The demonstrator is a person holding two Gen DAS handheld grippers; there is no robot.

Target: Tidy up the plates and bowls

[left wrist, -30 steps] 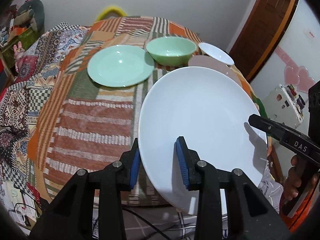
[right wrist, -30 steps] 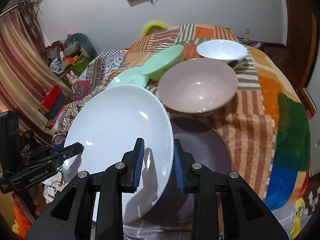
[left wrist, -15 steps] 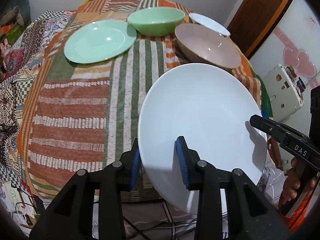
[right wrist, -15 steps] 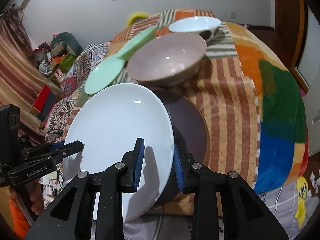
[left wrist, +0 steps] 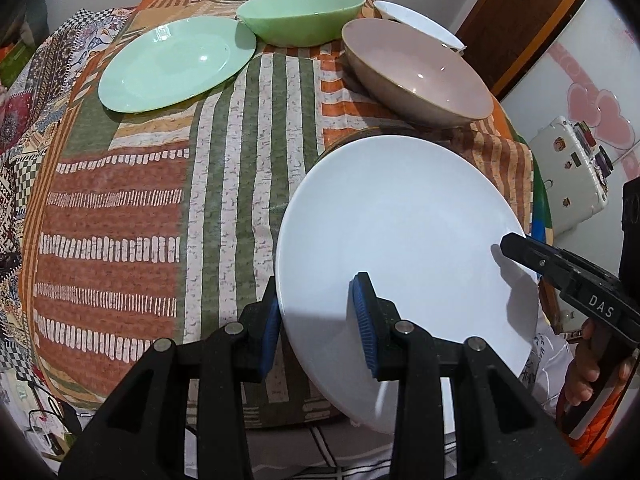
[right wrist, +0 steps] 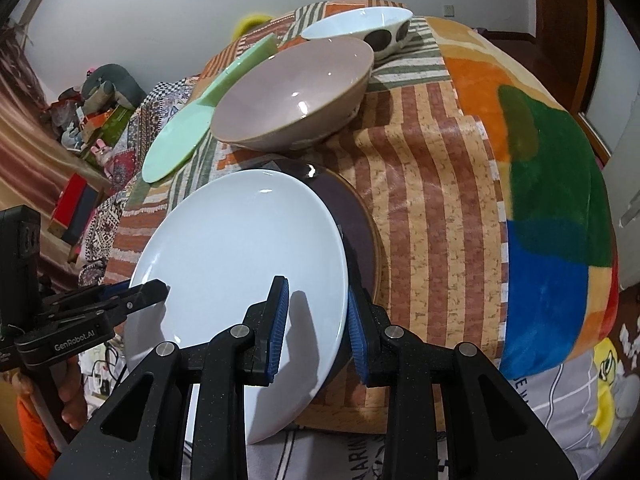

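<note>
A large white plate (left wrist: 404, 232) is held by both grippers, tilted just above a dark brown plate (right wrist: 356, 224) at the table's near edge. My left gripper (left wrist: 318, 328) is shut on the white plate's left rim. My right gripper (right wrist: 316, 320) is shut on its right rim, and also shows in the left wrist view (left wrist: 516, 248). Behind stand a pink bowl (left wrist: 420, 76), a green bowl (left wrist: 300, 16), a green plate (left wrist: 172, 62) and a white bowl with dark spots (right wrist: 360, 26).
The table is covered by a striped patchwork cloth (left wrist: 140, 208), with a blanket of orange, green and blue (right wrist: 552, 184) hanging over its right side. A wooden door (left wrist: 524, 12) stands behind to the right. Toys and boxes (right wrist: 96, 112) lie at the left.
Both grippers have carried the white plate down and forward over the dark brown plate. The bowls and green plate appear closer and have not moved.
</note>
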